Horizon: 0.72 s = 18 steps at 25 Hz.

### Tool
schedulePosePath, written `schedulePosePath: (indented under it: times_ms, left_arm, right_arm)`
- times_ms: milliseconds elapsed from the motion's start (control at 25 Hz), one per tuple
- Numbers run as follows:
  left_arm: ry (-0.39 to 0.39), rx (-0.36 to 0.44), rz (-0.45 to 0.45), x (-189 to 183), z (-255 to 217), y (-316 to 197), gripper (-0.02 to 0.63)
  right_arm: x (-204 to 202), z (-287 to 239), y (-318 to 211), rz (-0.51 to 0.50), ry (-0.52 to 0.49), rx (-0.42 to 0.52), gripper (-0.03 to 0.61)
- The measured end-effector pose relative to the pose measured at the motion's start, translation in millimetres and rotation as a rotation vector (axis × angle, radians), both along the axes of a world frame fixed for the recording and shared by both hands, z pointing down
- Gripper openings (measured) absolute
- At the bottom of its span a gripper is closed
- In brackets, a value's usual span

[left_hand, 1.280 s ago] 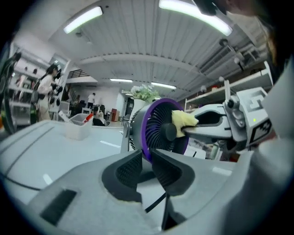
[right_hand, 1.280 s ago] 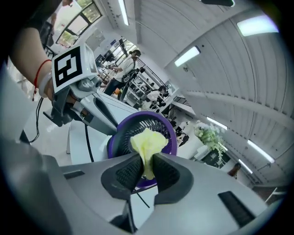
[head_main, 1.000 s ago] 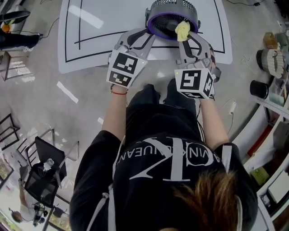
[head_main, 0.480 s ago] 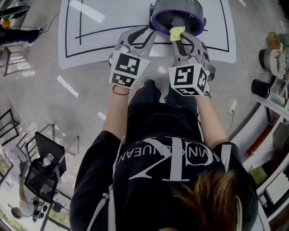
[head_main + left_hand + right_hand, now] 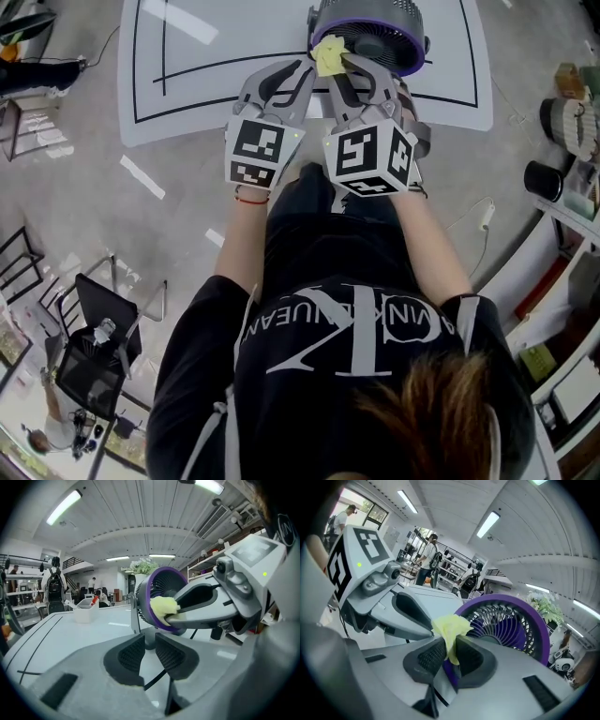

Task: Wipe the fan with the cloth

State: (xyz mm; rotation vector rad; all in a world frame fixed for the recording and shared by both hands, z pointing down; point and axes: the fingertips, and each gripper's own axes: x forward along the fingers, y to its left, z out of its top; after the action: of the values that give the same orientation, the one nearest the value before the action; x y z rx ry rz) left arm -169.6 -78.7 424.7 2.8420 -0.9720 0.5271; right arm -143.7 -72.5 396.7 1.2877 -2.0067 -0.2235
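Your head camera looks steeply down past your own shoulders; the table (image 5: 187, 84) and fan (image 5: 370, 23) lie far off at the top of the frame. The camera on your left tool (image 5: 150, 652) looks low across the table, with the fan at mid frame. The one on your right tool (image 5: 449, 656) sits closest, the fan filling its right half. All three share the fan and cloth (image 5: 328, 54).

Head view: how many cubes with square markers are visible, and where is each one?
2. One marker cube sits on the left tool; the other marker cube sits on the right tool, which grips the yellow cloth by the fan. None appears hidden.
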Motion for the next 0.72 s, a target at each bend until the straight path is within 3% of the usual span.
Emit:
schedulePosePath:
  times_ms: [720]
  left_arm:
    - [0.009, 0.027, -0.019, -0.9, -26.1, -2.1, 0.071]
  right_arm:
    - [16.2, -69.4, -5.2, 0.037, -0.19, 0.075, 0.061]
